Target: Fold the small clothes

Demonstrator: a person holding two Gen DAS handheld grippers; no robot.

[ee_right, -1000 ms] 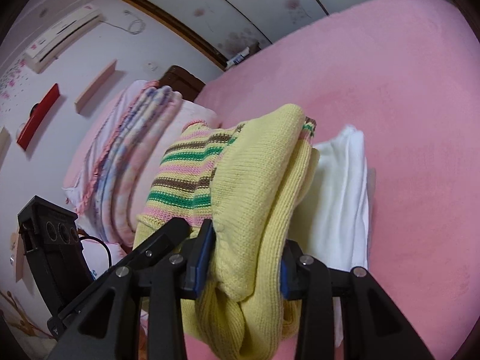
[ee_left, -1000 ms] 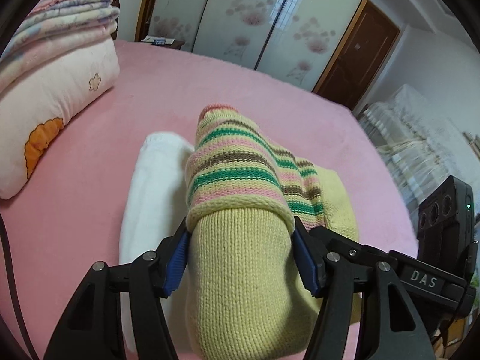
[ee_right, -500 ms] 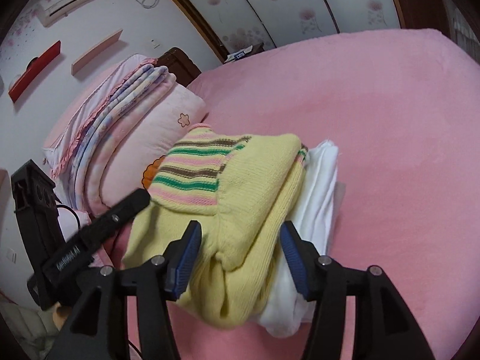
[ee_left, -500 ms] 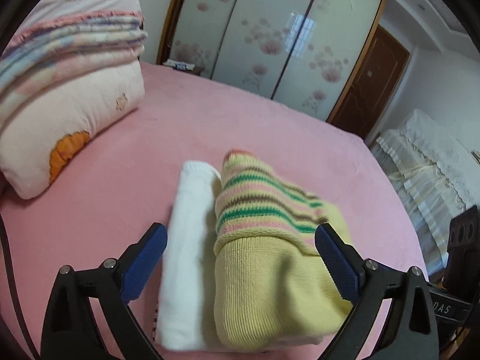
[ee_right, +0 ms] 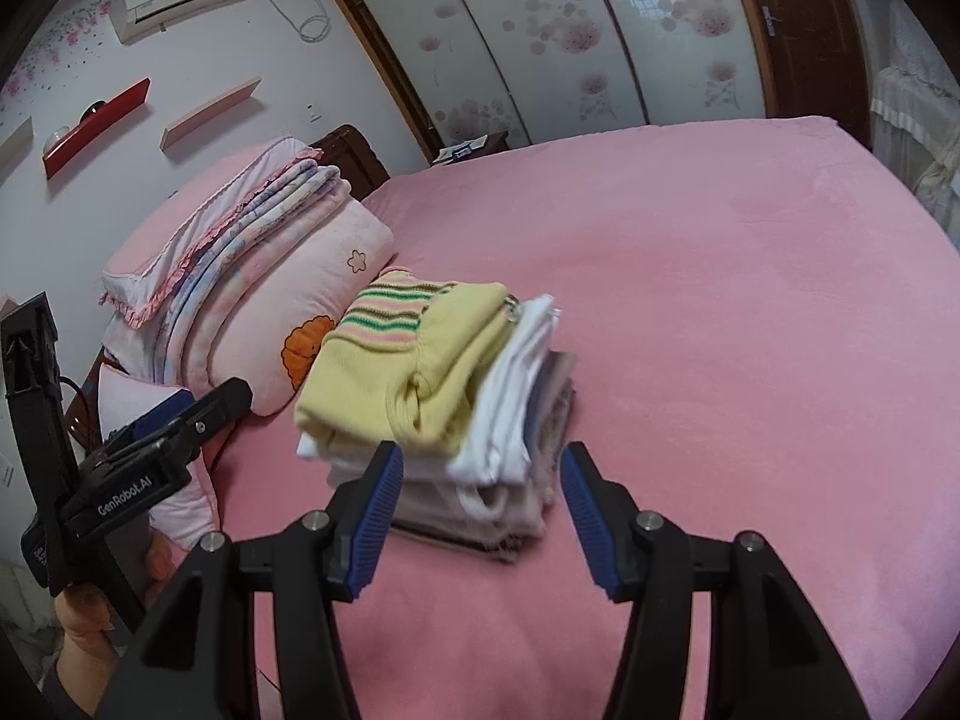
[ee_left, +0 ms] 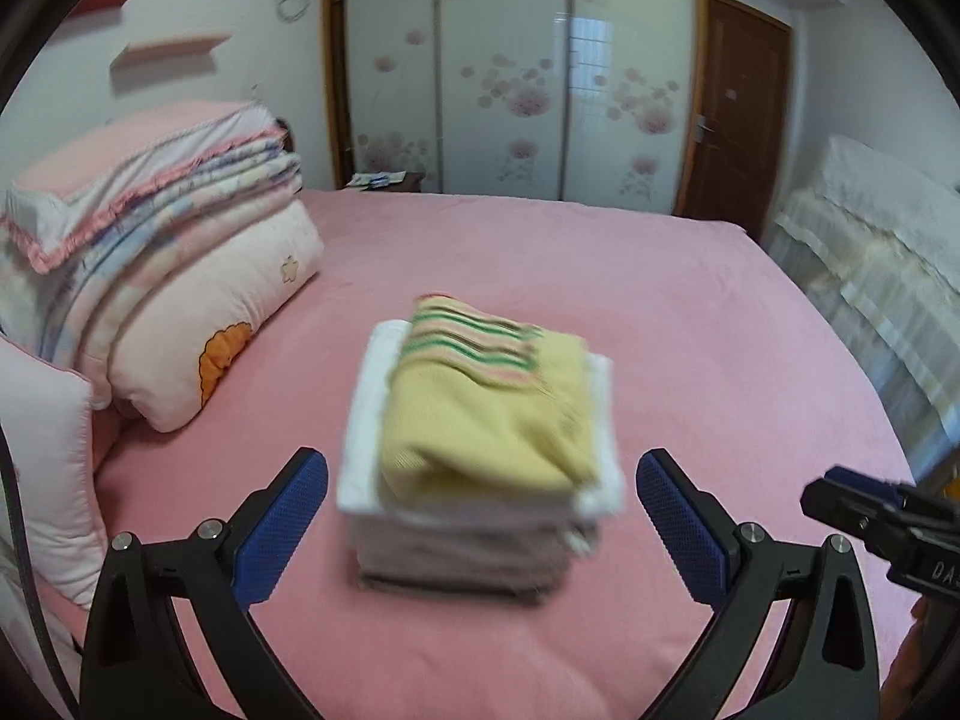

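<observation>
A folded yellow knit garment with pink, green and brown stripes (ee_left: 486, 396) (ee_right: 408, 360) lies on top of a stack of folded white and grey clothes (ee_left: 474, 528) (ee_right: 510, 450) on the pink bed. My left gripper (ee_left: 480, 516) is open and empty, pulled back in front of the stack. My right gripper (ee_right: 480, 510) is open and empty, also just in front of the stack. The left gripper shows at the left of the right wrist view (ee_right: 180, 426).
A pink pillow with an orange print (ee_left: 204, 324) (ee_right: 312, 276) and folded blankets (ee_left: 150, 180) lie left of the stack. The pink bed (ee_left: 690, 312) (ee_right: 750, 300) spreads to the right. A wardrobe and a door stand behind.
Both grippers let go of the yellow striped garment, opened wide and drew back. The garment now rests on the stack.
</observation>
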